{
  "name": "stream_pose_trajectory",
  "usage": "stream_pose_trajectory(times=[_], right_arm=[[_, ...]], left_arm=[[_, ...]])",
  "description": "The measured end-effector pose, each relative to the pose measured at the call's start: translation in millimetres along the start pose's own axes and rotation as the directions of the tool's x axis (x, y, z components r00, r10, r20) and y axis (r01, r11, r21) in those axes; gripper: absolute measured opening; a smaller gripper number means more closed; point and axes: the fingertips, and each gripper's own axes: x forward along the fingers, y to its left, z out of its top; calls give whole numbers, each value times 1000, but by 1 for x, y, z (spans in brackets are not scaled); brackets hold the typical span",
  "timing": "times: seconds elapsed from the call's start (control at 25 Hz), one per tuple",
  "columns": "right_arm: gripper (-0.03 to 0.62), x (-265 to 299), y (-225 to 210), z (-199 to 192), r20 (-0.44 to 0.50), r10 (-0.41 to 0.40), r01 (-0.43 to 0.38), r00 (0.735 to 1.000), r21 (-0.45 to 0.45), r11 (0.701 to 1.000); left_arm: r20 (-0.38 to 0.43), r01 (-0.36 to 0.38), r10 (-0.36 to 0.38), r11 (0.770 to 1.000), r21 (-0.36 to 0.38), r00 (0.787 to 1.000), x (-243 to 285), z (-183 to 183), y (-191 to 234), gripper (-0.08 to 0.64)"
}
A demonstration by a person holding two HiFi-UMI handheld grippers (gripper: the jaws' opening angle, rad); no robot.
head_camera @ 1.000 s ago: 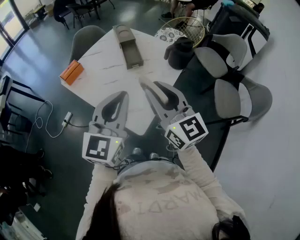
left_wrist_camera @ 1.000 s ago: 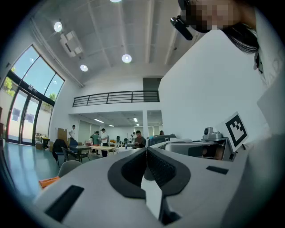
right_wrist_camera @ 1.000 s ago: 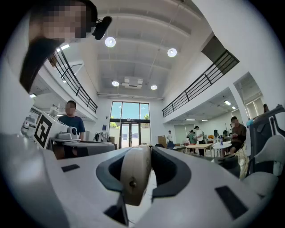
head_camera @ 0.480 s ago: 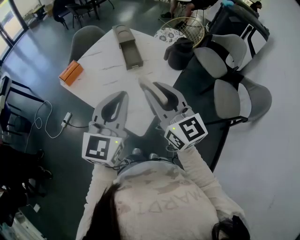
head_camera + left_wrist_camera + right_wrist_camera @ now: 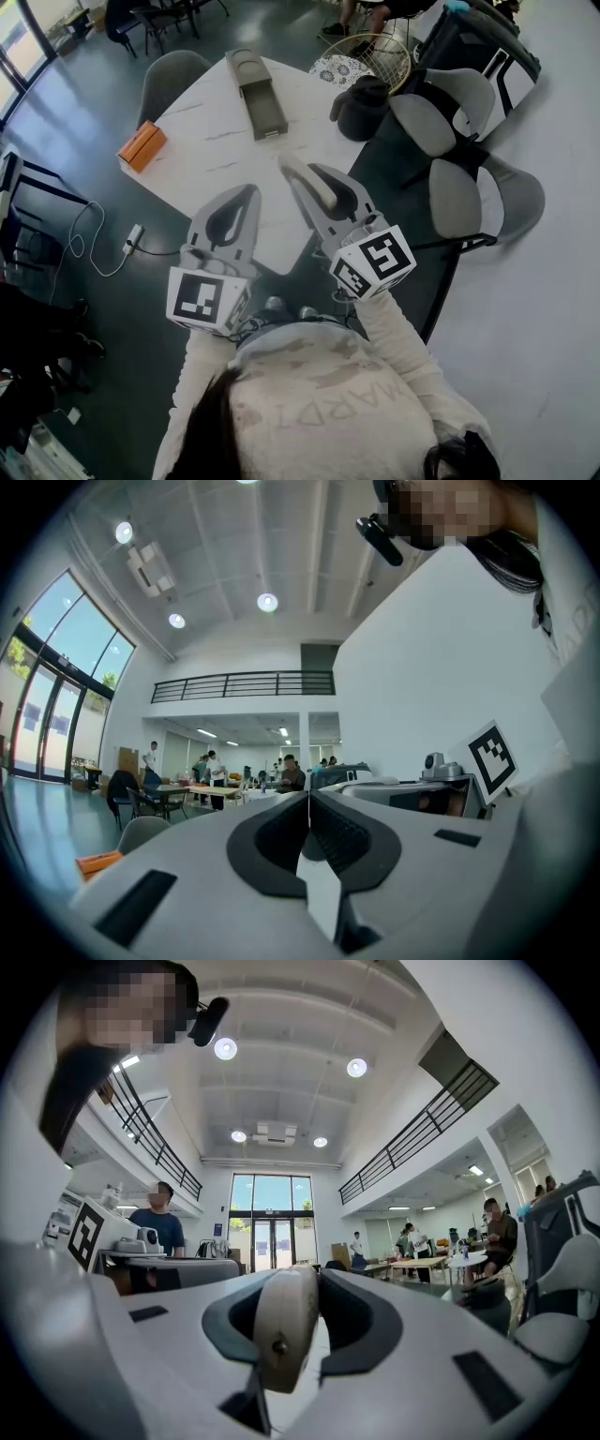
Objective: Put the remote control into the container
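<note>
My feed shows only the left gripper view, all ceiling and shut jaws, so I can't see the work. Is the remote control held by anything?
Observer: Yes. The right hand-held gripper is shut on the remote control, which sticks out past the jaw tips.
Operator: Where is the container?
Observer: The grey container lies on the far part of the white table, ahead of the remote control and apart from it.
Operator: Anything else on that table?
Observer: An orange box sits at the table's left edge, well apart from the container.
</note>
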Motion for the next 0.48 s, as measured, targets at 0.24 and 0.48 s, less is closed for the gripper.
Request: stream_pose_trajectory(times=[0.24,0.48], right_arm=[[110,19,-6,-7,-21,3,-3,1000,-2,1000],[110,51,-13,-20,-59,-11,10,998,-21,1000]], left_arm=[[-2,21,-21,1000,-9,1000,2,-3,4,14],[-11,46,-46,999,-23,999,4,-11,19,14]])
